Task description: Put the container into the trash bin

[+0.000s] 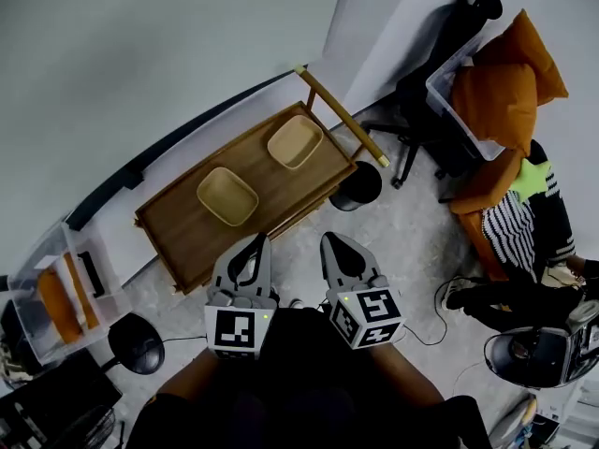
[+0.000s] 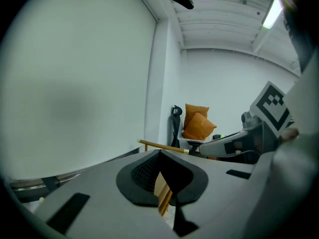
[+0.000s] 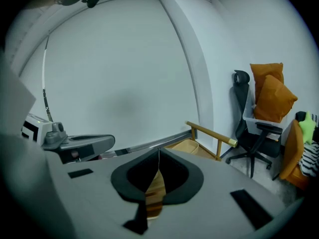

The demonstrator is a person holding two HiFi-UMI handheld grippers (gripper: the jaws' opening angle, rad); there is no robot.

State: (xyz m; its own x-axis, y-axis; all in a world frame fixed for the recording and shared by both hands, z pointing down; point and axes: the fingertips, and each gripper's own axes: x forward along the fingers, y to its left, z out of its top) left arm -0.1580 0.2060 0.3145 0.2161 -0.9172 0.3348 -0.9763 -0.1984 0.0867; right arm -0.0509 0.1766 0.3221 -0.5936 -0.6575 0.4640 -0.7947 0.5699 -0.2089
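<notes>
Your left gripper (image 1: 253,243) and right gripper (image 1: 334,243) are pinched together, empty; spread one wide before reaching the centre container (image 1: 227,195) left of the bin (image 1: 360,183).

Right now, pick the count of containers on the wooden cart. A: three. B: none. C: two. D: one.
C: the head view shows just the near container and the far container lying apart on the cart.
</notes>
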